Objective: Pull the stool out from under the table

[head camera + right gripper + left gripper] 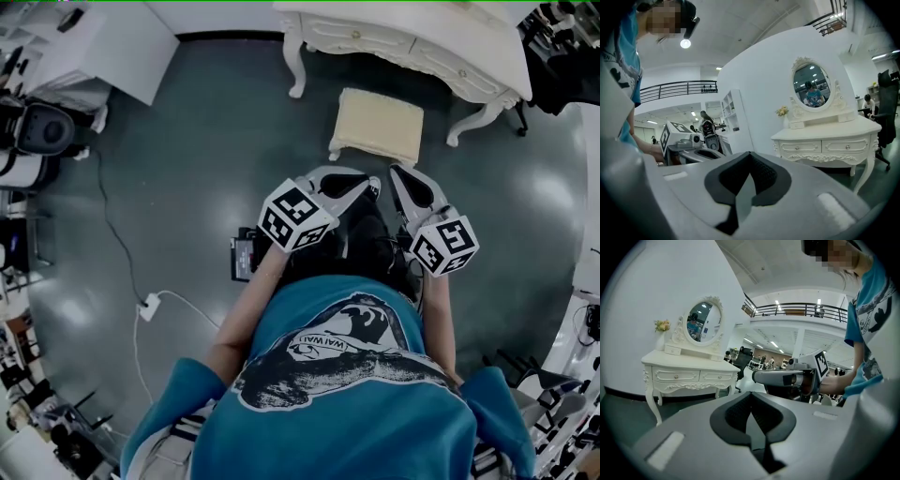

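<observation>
The cream rectangular padded stool (377,125) stands on the dark grey polished floor (187,169), just in front of the white carved bench with drawers (403,37); nearly all of its seat shows clear of the bench's front edge, so by my reading it is out from under, or all but out.

The left tool (370,187) and the right tool (398,173) hang side by side at the person's waist, near the stool's front edge but apart from it, their tips aimed at it; that suits a stance squared to the stool, not a pull in hand.

In the left gripper view the left tool (751,397) has its dark pads pressed together with nothing between them; the right gripper view shows the right tool (750,157) likewise closed and empty. Each view looks level across the room at the bench and its oval mirror (704,320), and the tool's own body hides the stool; hence neither tool is lowered to the seat.
</observation>
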A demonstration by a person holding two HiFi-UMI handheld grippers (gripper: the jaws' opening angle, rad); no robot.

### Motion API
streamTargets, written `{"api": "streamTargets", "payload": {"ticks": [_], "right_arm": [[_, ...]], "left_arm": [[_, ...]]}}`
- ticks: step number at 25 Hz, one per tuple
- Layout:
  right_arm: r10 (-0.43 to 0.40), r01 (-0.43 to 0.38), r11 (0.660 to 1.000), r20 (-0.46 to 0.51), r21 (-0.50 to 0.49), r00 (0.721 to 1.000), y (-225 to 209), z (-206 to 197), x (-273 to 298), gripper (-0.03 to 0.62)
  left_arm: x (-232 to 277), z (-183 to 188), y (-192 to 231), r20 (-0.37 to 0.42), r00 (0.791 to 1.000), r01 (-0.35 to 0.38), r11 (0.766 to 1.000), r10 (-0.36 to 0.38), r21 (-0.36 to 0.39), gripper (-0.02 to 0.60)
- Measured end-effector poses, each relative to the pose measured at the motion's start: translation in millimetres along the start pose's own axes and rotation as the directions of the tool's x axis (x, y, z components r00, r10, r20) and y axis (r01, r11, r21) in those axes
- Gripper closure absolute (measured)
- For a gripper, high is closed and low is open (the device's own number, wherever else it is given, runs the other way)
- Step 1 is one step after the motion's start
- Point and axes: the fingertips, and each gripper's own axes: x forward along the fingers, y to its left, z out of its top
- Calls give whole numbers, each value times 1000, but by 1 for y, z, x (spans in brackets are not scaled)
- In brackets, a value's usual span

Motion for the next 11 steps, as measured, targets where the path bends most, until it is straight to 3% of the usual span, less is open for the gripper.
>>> {"api": "streamTargets", "payload": {"ticks": [11], "right_arm": [[-20,20,1000,-7,-8,1000,-13,1,-5,594]], "left_arm": [[16,4,0,-21,1000,15,1000,-15,15,578]]}}
